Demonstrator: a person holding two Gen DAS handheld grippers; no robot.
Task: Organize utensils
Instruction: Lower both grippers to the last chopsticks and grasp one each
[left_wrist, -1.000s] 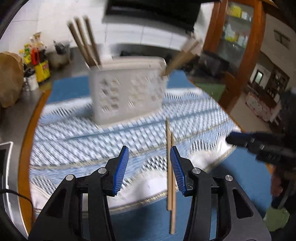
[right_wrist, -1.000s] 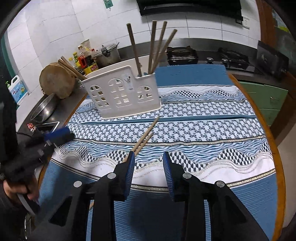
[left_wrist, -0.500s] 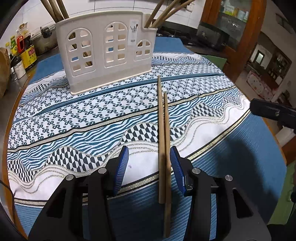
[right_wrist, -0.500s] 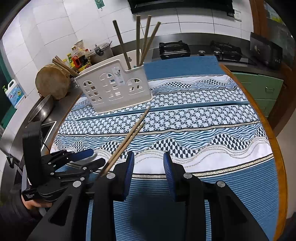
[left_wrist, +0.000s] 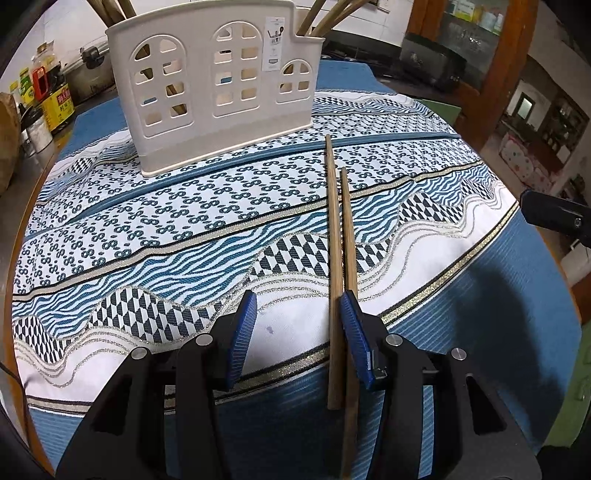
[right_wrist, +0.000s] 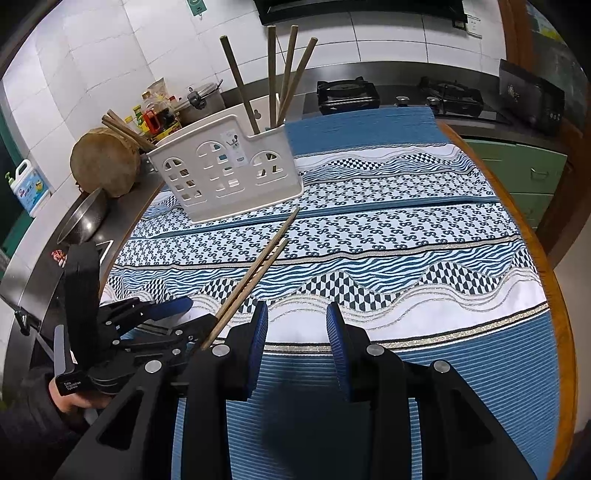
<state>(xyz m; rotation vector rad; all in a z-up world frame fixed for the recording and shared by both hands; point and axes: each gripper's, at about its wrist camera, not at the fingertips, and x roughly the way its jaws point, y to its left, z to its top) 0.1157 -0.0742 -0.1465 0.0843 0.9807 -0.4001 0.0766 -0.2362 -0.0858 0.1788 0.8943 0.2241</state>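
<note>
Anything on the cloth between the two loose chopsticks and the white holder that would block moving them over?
Nothing visible. The chopsticks lie on the patterned cloth, tips near the white holder, with only bare cloth between.

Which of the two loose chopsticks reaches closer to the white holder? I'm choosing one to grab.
The left chopstick: its tip extends further toward the holder than its right-hand neighbour.

Chopstick pair (left_wrist: 341, 258) near ends hidden behind left gripper (left_wrist: 297, 334) – holder (left_wrist: 221, 85) top cut off
</note>
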